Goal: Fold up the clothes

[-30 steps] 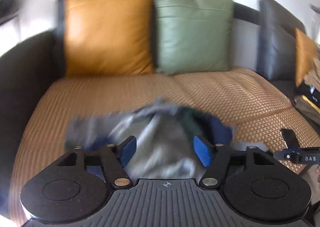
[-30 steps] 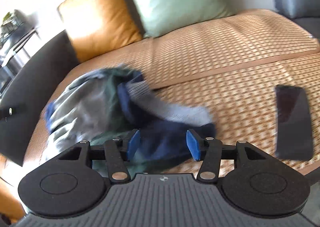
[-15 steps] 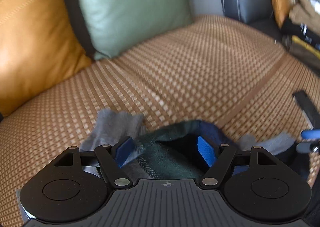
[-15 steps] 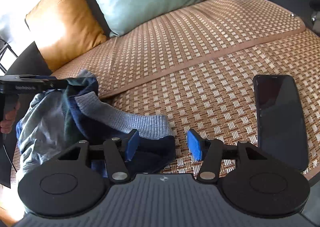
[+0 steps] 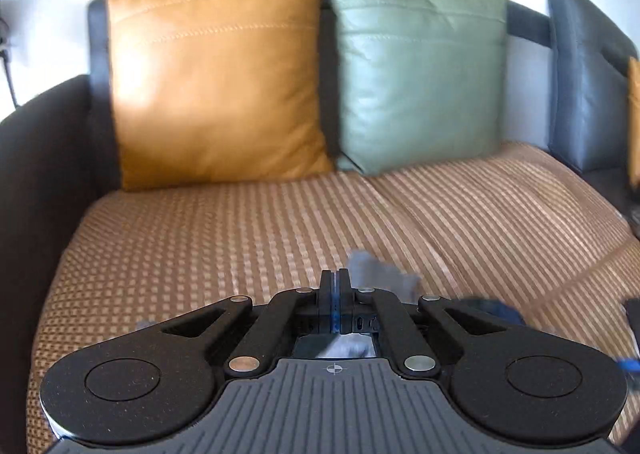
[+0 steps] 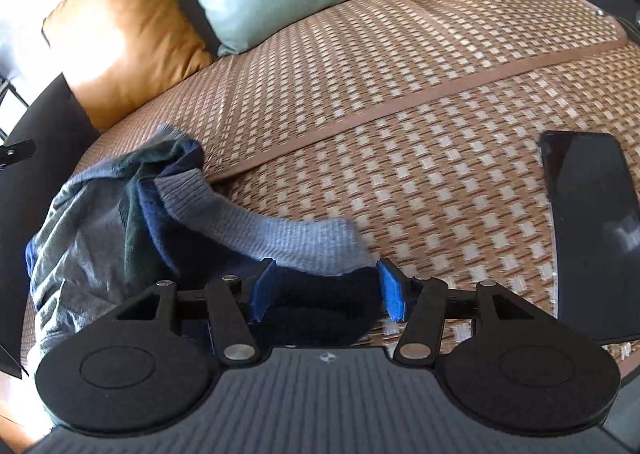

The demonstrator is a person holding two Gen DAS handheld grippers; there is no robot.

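A crumpled garment of grey, dark green and navy knit (image 6: pixel 120 230) lies on the woven sofa mat, with a light blue-grey ribbed cuff (image 6: pixel 280 234) stretched toward my right gripper. My right gripper (image 6: pixel 326 288) is open, its blue pads on either side of the navy fabric (image 6: pixel 320 306). My left gripper (image 5: pixel 336 294) is shut; grey cloth (image 5: pixel 376 274) shows blurred just past its tips and beneath them, and whether cloth is pinched between the pads is unclear.
A black phone (image 6: pixel 592 230) lies on the mat to the right. An orange cushion (image 5: pixel 216 81) and a green cushion (image 5: pixel 416 69) lean on the sofa back. A dark armrest (image 5: pixel 40 173) borders the left side. A mat seam (image 6: pixel 400 105) crosses the seat.
My left gripper has closed and swung up to face the cushions. My right gripper has stayed open and moved further over the navy fabric and the cuff.
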